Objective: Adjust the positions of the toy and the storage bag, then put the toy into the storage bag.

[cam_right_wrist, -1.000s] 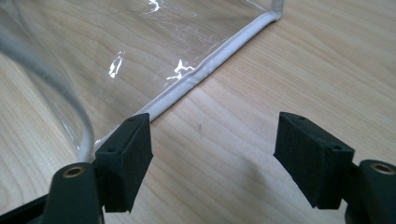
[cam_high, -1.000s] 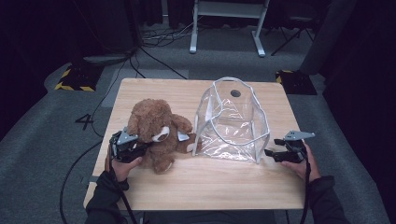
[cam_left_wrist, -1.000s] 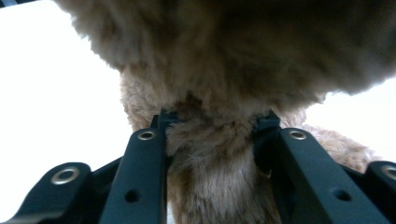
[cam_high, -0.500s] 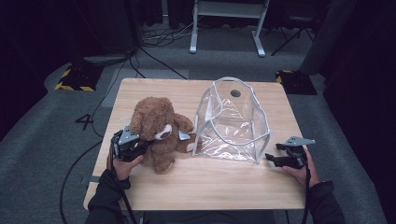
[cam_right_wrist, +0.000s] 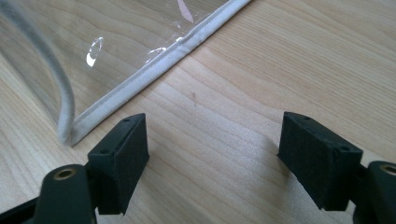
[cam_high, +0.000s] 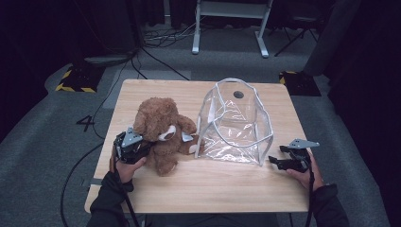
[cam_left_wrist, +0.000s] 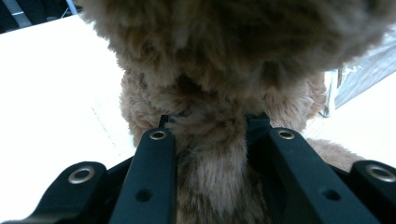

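A brown teddy bear (cam_high: 163,135) sits upright on the left half of the wooden tabletop (cam_high: 203,189), its right side just beside a clear plastic bag (cam_high: 236,123) with white piping that stands open at the middle. The left claw (cam_high: 144,146) comes in low from the bear's left flank, held level in the person's left hand (cam_high: 124,169), forearm rising from the bottom edge. In the left gripper view its jaws are clamped on a fold of the bear's fur (cam_left_wrist: 210,158), pinching it into a narrow ridge between them. The right claw (cam_high: 274,161) lies low over the tabletop at the bag's near right corner, pointing left toward it, in the right hand (cam_high: 305,172). Its jaws have just been opening and stand wide, with bare wood between them; the bag's piped edge (cam_right_wrist: 154,70) lies just ahead, apart from the pads.
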Demonstrator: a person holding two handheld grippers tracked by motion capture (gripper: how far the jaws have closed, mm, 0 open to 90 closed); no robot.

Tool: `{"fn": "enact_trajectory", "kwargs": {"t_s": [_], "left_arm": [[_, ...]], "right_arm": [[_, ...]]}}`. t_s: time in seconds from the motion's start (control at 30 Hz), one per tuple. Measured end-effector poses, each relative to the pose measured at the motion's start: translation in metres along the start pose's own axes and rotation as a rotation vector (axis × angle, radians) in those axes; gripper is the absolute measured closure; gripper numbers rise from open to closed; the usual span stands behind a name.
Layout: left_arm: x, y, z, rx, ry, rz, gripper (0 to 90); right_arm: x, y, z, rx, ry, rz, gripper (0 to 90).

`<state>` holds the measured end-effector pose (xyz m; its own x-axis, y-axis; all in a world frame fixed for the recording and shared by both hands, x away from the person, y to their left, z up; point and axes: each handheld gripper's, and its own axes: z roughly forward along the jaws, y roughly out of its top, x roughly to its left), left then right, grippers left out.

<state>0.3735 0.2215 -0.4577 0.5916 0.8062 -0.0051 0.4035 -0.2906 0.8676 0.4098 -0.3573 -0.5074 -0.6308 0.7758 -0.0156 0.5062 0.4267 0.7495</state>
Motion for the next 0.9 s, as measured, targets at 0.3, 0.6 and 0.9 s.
{"fn": "enact_trajectory", "kwargs": {"t_s": [0.3,0.6,0.9], "left_arm": [[-0.003,0.002,-0.001,-0.033,-0.005,-0.008,73.7],[-0.013,0.011,-0.011,-0.101,-0.015,-0.005,74.2],[-0.017,0.023,-0.021,-0.16,-0.012,0.005,74.6]], "right_arm": [[0.0,0.0,0.0,0.0,0.0,0.0,24.0],[0.0,0.0,0.0,0.001,0.001,-0.001,23.9],[0.0,0.0,0.0,0.001,0.0,-0.002,23.9]]}}
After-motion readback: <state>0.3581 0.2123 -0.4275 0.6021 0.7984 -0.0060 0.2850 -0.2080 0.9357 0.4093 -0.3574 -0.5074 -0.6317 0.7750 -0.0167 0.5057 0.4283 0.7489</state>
